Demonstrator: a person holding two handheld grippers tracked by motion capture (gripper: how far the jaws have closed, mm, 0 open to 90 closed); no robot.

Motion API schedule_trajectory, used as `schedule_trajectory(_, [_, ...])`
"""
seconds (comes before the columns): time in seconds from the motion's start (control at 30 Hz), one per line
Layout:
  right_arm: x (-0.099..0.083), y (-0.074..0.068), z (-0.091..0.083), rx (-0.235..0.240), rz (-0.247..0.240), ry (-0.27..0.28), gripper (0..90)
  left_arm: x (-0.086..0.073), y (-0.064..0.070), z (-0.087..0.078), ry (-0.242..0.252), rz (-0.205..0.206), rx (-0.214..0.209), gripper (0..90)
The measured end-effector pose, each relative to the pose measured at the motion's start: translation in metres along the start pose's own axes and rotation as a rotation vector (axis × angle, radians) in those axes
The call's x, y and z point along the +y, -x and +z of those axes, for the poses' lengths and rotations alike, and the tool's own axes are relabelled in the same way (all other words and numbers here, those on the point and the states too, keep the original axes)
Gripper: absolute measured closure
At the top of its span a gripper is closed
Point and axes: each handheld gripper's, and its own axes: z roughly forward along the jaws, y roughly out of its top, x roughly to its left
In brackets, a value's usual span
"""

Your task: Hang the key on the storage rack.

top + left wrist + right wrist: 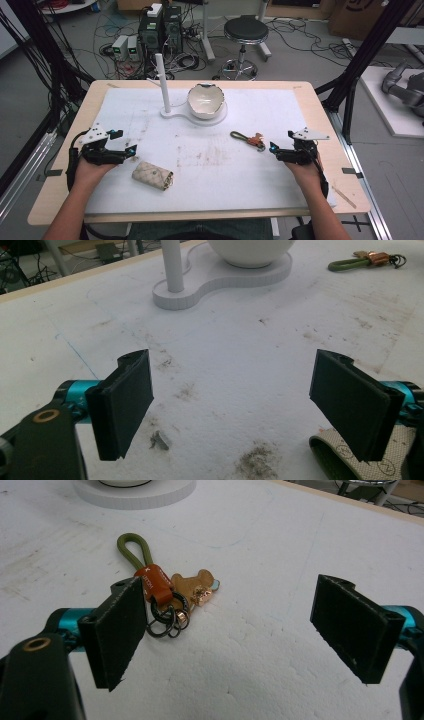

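A beige quilted pouch (152, 175) lies on the white mat, just right of my left gripper (131, 151); its corner shows under the right jaw in the left gripper view (340, 460). That gripper (235, 405) is open and holds nothing. A keychain (248, 139) with an olive loop, an orange tag and metal rings lies right of centre. My right gripper (273, 148) is open just to its right; in the right gripper view (230, 630) the keychain (160, 587) lies ahead by the left jaw. A white bowl (205, 100) sits on a white stand (172, 113) with an upright post (162, 82).
The white mat (210, 165) covers most of a wooden table (55, 200). Behind the table stand a stool (245, 35), computer boxes (160, 30) and tangled cables on the floor. Black frame posts (350, 95) rise at the right.
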Motion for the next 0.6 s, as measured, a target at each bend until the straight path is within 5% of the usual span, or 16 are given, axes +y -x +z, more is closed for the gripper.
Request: schedule_trajectory(0.6, [0.0008,-0.0043,0.0019,0.031,-0.022,-0.007,15.4,-0.0012,-0.0041,-0.0018,-0.002,-0.008,0.013,17.5])
